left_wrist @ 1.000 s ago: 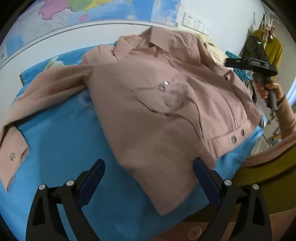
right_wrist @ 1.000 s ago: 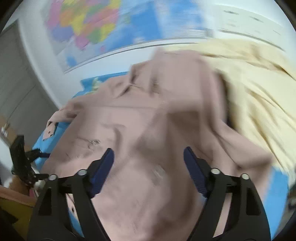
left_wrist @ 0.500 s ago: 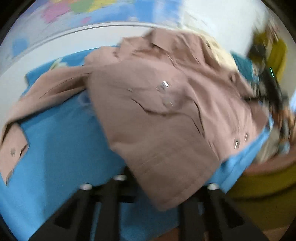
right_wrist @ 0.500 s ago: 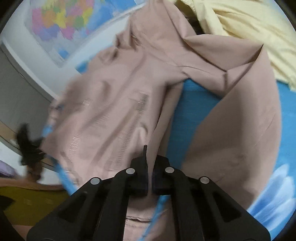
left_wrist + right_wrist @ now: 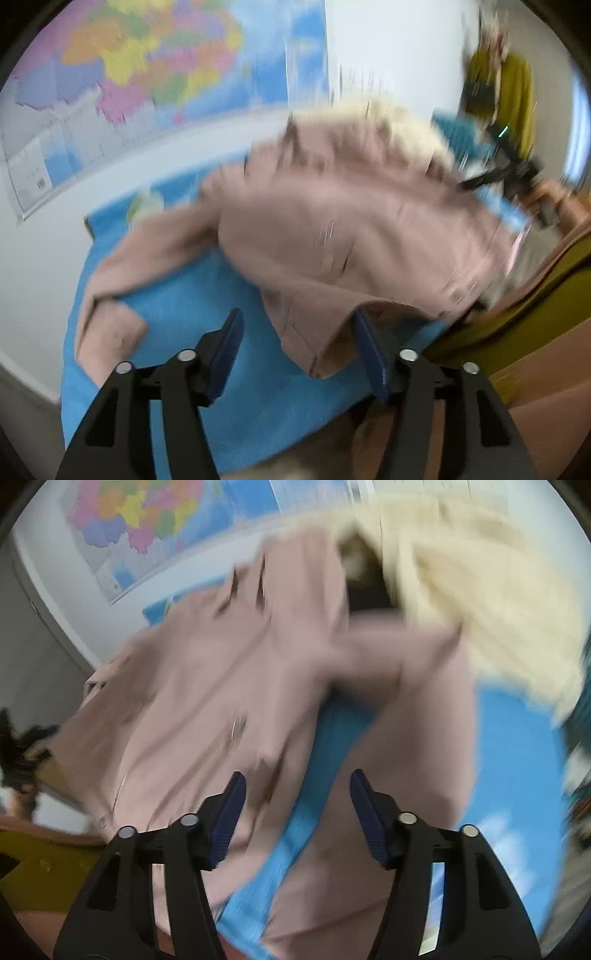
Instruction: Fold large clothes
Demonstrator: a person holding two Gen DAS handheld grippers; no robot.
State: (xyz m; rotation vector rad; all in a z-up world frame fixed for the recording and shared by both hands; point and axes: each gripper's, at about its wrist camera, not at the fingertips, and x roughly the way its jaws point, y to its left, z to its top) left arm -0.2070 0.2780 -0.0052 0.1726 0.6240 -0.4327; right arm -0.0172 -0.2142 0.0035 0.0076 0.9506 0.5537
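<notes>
Fingers of both the left gripper [image 5: 297, 350] and right gripper [image 5: 295, 812], just reopened, are spread empty over the soft, limp pink jacket [image 5: 351, 236], best pinched at its hem.

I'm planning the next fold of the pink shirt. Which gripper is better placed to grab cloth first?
Probably the left gripper: the pink shirt has its hem corner hanging right between its open jaws. The right gripper, also open, hovers over the split between shirt body and sleeve, mostly blue cover.
</notes>
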